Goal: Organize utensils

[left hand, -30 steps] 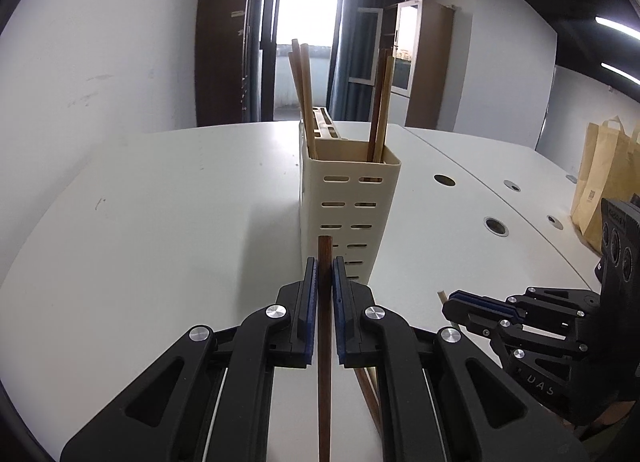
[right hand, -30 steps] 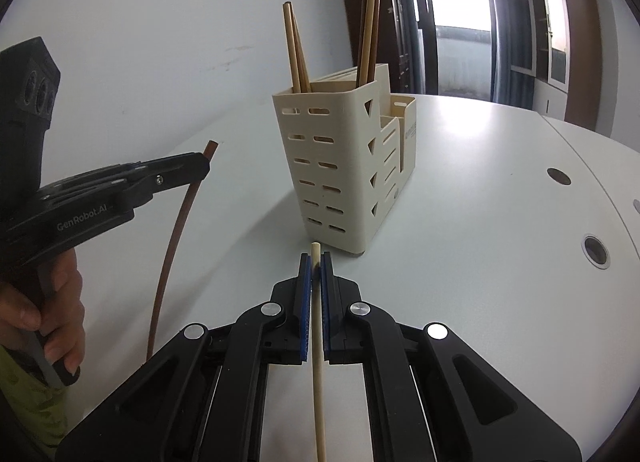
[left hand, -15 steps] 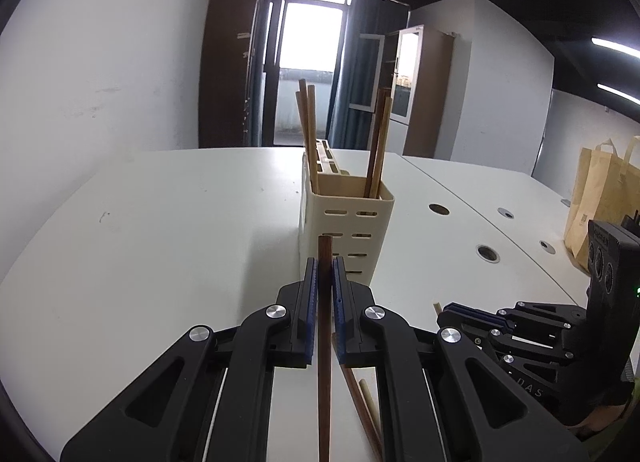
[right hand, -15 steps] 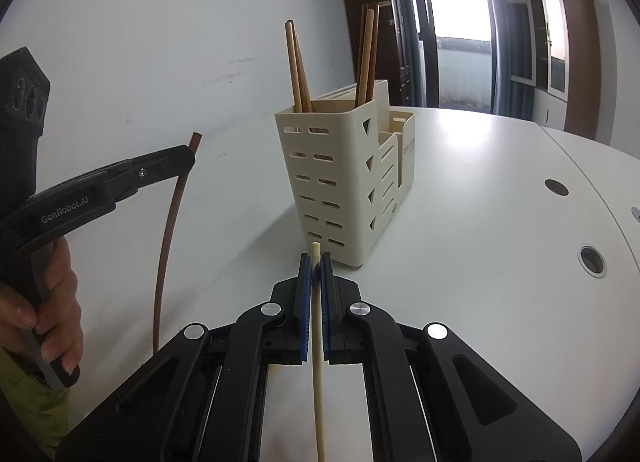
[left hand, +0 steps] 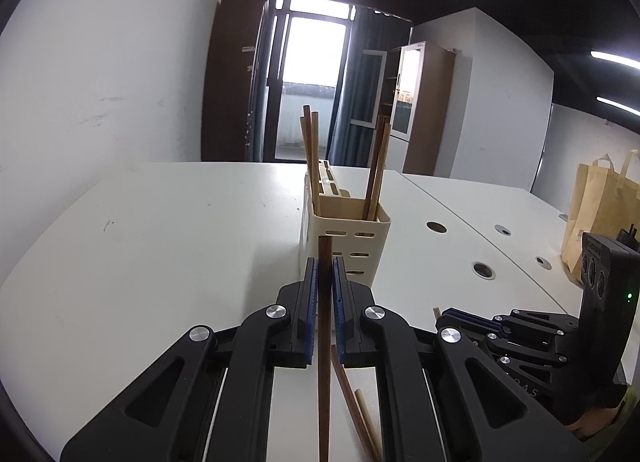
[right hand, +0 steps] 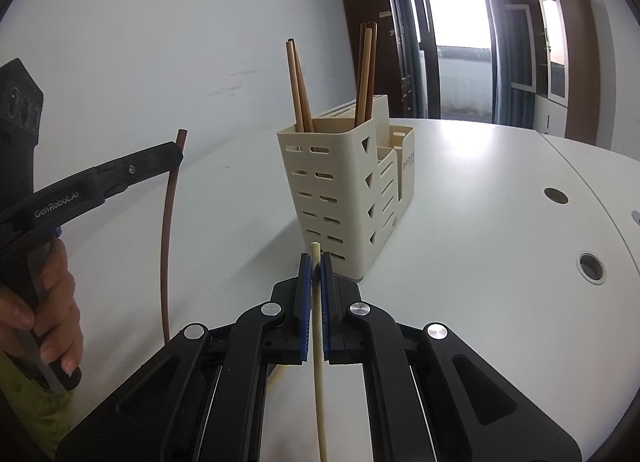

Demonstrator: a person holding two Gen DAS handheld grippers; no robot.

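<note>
A cream slotted utensil holder (left hand: pixel 344 238) (right hand: pixel 344 190) stands on the white table with several wooden chopsticks (left hand: pixel 312 158) (right hand: pixel 298 90) upright in it. My left gripper (left hand: pixel 324 262) is shut on a dark brown chopstick (left hand: pixel 324 342), held upright in front of the holder; it also shows in the right wrist view (right hand: pixel 168 222). My right gripper (right hand: pixel 315 258) is shut on a pale chopstick (right hand: pixel 319 362), held near the holder's base. The right gripper also shows at the lower right of the left wrist view (left hand: pixel 444 320).
Two loose chopsticks (left hand: pixel 356 410) lie on the table under my left gripper. The white table (left hand: pixel 160 246) has round cable holes (left hand: pixel 483 270). A brown paper bag (left hand: pixel 600 214) stands at far right. A wall lies to the left.
Both grippers have risen and tilted up with their chopsticks, so the holder sits lower in the left view. The grips are unchanged.
</note>
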